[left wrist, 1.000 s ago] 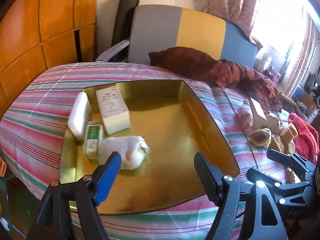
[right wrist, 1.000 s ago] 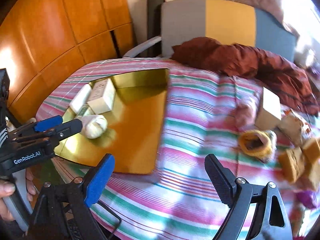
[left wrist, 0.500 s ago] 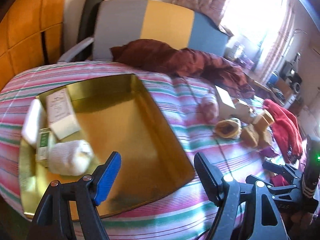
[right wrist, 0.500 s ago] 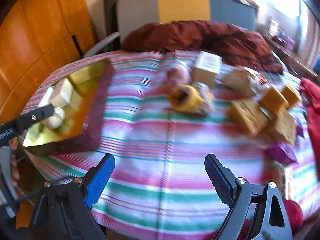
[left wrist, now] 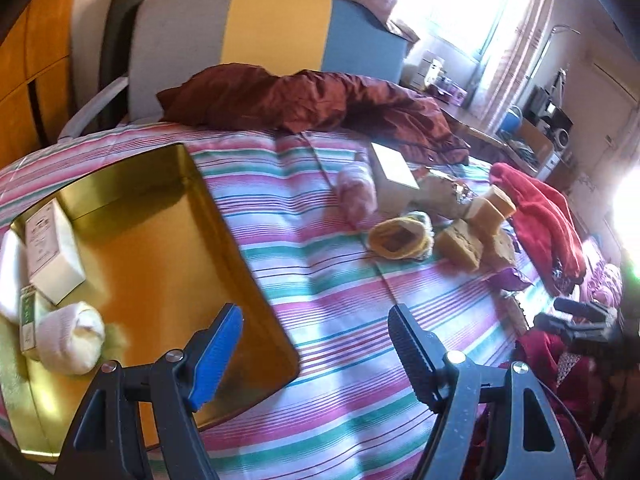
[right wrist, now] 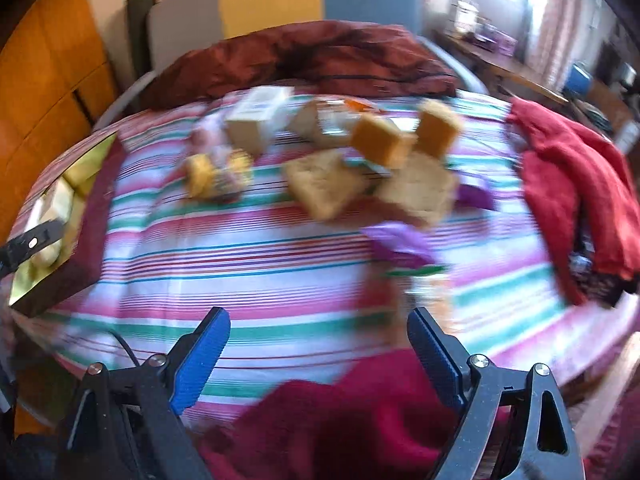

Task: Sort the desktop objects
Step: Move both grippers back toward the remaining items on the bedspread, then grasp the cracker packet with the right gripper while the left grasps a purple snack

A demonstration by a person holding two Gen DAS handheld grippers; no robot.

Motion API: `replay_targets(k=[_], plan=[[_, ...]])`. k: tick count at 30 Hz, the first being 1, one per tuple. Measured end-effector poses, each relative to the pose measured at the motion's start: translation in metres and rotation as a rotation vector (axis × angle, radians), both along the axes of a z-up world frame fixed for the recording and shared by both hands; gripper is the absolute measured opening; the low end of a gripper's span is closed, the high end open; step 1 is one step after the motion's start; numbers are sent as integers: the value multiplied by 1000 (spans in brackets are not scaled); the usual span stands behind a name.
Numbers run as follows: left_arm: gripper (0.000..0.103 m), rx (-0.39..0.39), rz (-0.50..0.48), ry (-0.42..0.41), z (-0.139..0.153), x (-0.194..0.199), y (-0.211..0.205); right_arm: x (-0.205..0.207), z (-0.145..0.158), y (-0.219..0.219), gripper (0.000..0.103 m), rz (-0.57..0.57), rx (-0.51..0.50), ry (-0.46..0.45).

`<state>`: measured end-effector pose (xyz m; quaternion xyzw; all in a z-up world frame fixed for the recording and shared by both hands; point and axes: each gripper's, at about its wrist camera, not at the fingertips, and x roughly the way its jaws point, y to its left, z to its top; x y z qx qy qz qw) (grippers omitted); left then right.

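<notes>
A gold tray (left wrist: 168,248) lies at the left on the striped cloth, holding a white box (left wrist: 52,248), a small green box (left wrist: 28,320) and a rolled white sock (left wrist: 70,338). My left gripper (left wrist: 316,340) is open and empty above the tray's right edge. To the right lie a yellow sock (left wrist: 400,238), a pink roll (left wrist: 356,196), a cream box (left wrist: 394,178) and tan sponge blocks (left wrist: 460,244). My right gripper (right wrist: 320,344) is open and empty over the near cloth; the blurred sponges (right wrist: 328,188), the cream box (right wrist: 256,120) and a purple wrapper (right wrist: 400,242) lie ahead.
A dark red blanket (left wrist: 312,100) lies along the far side before a grey, yellow and blue chair (left wrist: 256,32). A red cloth (left wrist: 548,224) lies at the right and also shows in the right wrist view (right wrist: 576,192). A crimson cloth (right wrist: 340,424) lies under my right gripper.
Both grippers have swung to the right, away from the tray and toward the loose objects. The tray has slid to the left of both views. Both grippers stayed open.
</notes>
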<state>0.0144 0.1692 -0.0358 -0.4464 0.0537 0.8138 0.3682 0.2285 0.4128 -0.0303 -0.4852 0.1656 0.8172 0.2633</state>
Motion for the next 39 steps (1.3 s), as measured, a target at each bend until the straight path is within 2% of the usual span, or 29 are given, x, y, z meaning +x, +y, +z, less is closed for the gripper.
replay_targets(k=[5,8,13,15,16,17,18,19,22,27,32,39], plan=[[77,13,-61,-1,7,3,23,4,-23,44,89,-43,-29,-144],[77,13,-98,5,10,6,37,3,-35,55,89,-39,-111,-159],[77,27,-157,-13,13,10,59,-3,-49,69,89,-65,-167,-212],[77,45,-192,-34,14,13,70,-2,-56,73,83,-64,-203,-233],[77,55,-212,-48,14,14,76,-2,-58,74,67,-65,-215,-243],[77,62,-230,-63,14,15,83,-2,-61,75,58,-69,-218,-256],[76,67,-249,-80,13,17,89,-1,-59,75,57,-67,-212,-253],[76,76,-275,-111,11,18,98,0,-58,76,50,-74,-206,-248],[76,79,-332,-175,7,25,121,11,-54,84,50,-125,-224,-211],[76,74,-423,-228,0,42,161,23,-49,91,49,-183,-231,-168],[77,65,-483,-300,-10,53,197,28,-53,97,49,-257,-220,-217],[77,-21,-575,-206,-23,76,227,47,-38,104,49,-380,-184,-115]])
